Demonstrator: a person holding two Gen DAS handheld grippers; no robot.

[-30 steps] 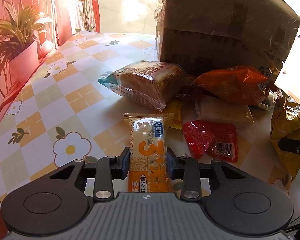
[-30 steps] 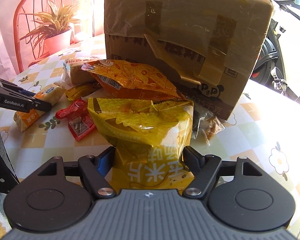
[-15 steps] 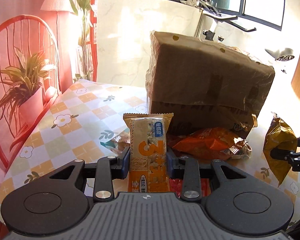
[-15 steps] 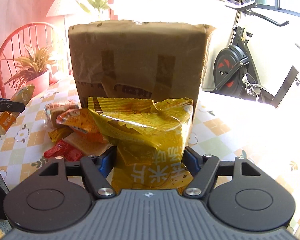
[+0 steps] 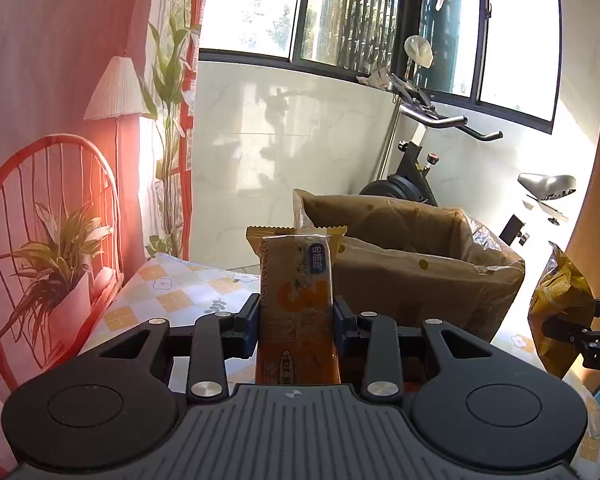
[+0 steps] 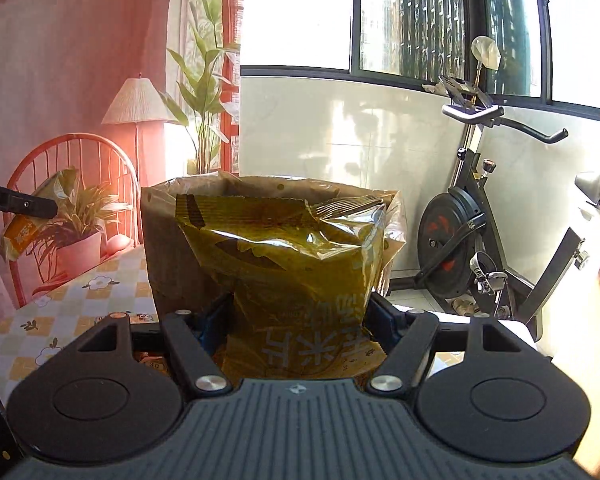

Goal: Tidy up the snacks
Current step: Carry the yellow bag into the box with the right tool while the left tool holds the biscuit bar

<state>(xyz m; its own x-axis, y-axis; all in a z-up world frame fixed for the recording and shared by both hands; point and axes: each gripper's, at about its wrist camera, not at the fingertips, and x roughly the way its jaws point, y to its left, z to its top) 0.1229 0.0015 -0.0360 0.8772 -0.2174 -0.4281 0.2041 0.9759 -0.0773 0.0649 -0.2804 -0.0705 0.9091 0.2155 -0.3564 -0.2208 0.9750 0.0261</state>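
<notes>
item: left claw [image 5: 297, 322] clamped on bar [image 5: 296, 300], right claw [image 6: 300, 320] on yellow bag [image 6: 292, 256]. both now raised off the table [image 5: 180, 296], level with the box [image 5: 420, 272] mouth. we judge dropping in comes next.

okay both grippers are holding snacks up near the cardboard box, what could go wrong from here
The yellow bag is pinched only at its lower end by the right gripper, so its puffy top may flop or slip. The cardboard box rim carries loose plastic that could snag either pack. The left gripper holds the orange bar close by; the two could collide.
</notes>
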